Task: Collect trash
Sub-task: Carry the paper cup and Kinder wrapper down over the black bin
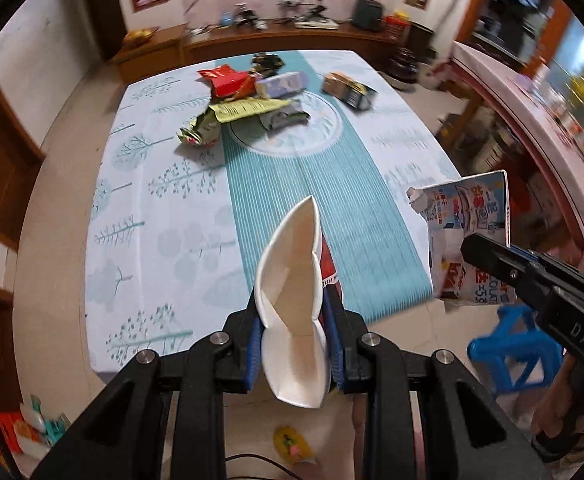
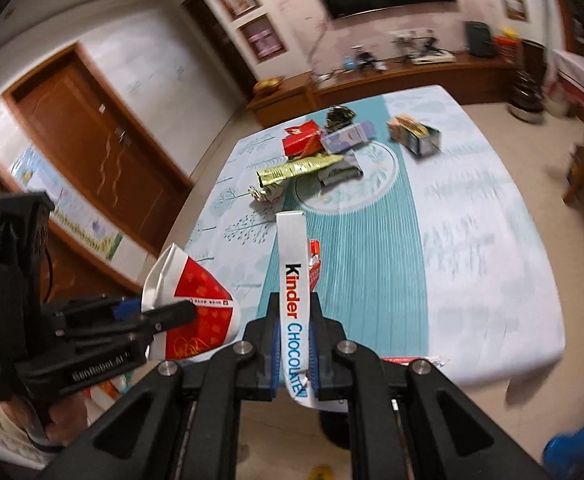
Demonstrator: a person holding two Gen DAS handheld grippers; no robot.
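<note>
A crushed red-and-white paper cup (image 1: 292,300) sits pinched in the left tongs (image 1: 296,344), while the right tongs (image 2: 294,354) clamp nearly closed on a flattened Kinder chocolate carton (image 2: 294,280), both above the desk's (image 1: 139,208) near edge. More wrappers (image 1: 243,108), somewhat blurred, lie heaped at its far end.

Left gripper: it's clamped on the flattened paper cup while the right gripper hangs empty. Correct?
Not quite. The left gripper does clamp the flattened paper cup, but the right gripper isn't empty: the right wrist view shows it shut on a Kinder Chocolate box.
</note>
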